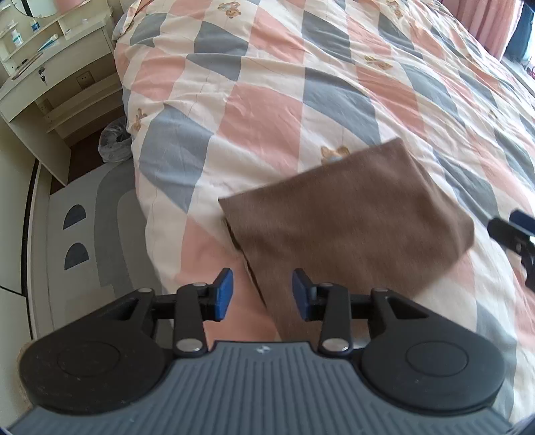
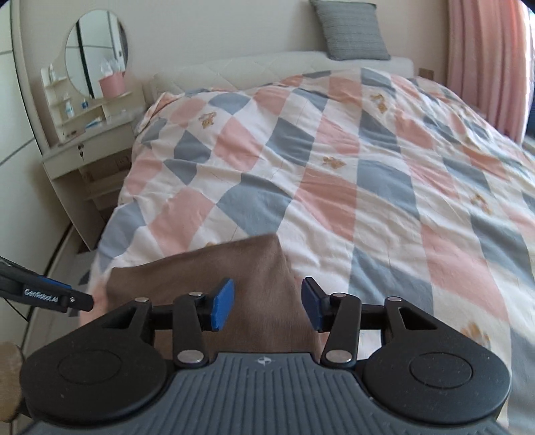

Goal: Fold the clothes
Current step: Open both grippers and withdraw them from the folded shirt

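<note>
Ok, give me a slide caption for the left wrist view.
Left hand-held gripper open above a folded brown garment lying on the checked quilt, bedside vanity at left.

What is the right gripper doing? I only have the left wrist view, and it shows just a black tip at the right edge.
Observer: The right gripper is open. Its blue pads stand apart above the brown cloth and grip nothing.
Operator: What is at the head of the bed? My view stops short of it.
Observer: A grey pillow leans against the wall above the headboard.
Operator: And above the bedside shelves? My view cuts that off.
Observer: A round mirror, with a pink container standing in front of it.
</note>
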{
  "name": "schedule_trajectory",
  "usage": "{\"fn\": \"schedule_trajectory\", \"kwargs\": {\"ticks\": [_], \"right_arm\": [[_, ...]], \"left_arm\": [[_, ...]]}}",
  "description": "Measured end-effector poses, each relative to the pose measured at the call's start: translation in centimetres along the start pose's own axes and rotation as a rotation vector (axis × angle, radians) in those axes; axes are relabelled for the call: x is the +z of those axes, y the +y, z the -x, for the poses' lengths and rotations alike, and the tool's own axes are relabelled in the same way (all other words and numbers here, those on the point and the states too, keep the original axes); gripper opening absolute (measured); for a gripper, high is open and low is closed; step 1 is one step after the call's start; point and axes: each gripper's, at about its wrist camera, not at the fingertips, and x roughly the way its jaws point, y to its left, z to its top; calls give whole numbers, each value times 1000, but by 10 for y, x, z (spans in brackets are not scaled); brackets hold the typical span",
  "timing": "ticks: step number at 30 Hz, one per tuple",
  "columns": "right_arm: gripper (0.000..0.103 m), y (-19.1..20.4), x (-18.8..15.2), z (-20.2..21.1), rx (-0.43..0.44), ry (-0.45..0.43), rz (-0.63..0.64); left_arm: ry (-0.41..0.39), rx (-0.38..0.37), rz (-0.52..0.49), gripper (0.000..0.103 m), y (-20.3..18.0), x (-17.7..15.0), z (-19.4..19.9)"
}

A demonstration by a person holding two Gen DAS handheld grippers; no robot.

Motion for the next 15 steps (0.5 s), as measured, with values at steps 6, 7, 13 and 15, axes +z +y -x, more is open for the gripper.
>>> {"fn": "schedule_trajectory", "kwargs": {"ticks": [6,7,13,15], "right_arm": [[53,-1,-36,30,31,79,-153],[54,-2,-42,34,37,89,-173],[55,1,-64,47,48,137,-243],[57,4,-67,48,53,151,-240]], "left_arm": [[67,-37,44,39,-1,-35,8],[79,-37,57,39,1,-41,10],[133,-18,77,43,5,-69,13],[151,-10,78,43,5,-74,11]]}}
